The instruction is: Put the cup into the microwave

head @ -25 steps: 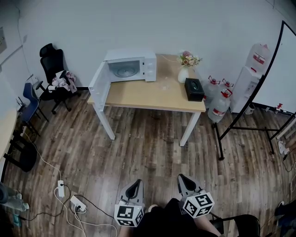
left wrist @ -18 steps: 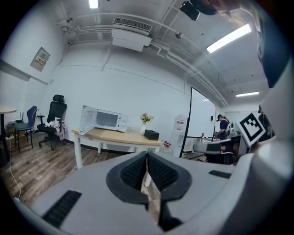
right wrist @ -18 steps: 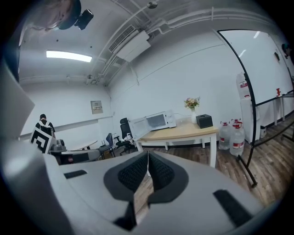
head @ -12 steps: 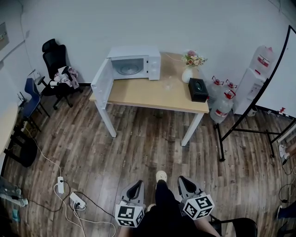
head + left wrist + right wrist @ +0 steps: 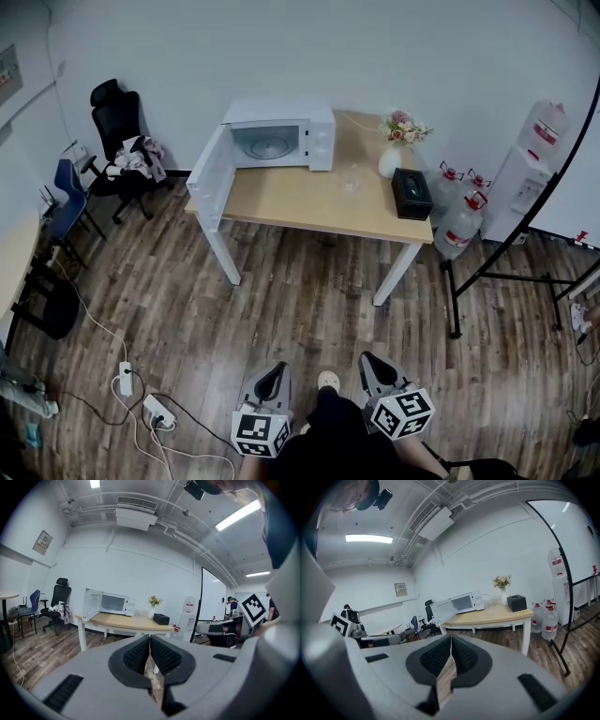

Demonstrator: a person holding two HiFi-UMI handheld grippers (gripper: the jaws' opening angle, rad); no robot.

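Note:
A clear glass cup [image 5: 352, 179] stands on the wooden table [image 5: 300, 199], right of the white microwave [image 5: 281, 136], whose door [image 5: 208, 178] hangs open to the left. The microwave also shows in the left gripper view [image 5: 112, 604] and in the right gripper view [image 5: 464, 603]. Both grippers are low in the head view, far from the table. My left gripper [image 5: 278, 369] [image 5: 150, 637] is shut with nothing in it. My right gripper [image 5: 368, 359] [image 5: 451, 636] is shut and empty too. The person's shoe [image 5: 327, 381] shows between them.
A vase of flowers [image 5: 394, 150] and a black box [image 5: 412, 192] sit at the table's right end. Water bottles [image 5: 459, 225] and a black frame stand [image 5: 487, 272] are to the right. Office chairs [image 5: 117, 150] stand at the left, cables and power strips [image 5: 155, 411] on the wood floor.
The person has stepped toward the table, which now sits a little nearer and further right in the head view. A shoe has come into view. Both grippers stayed shut.

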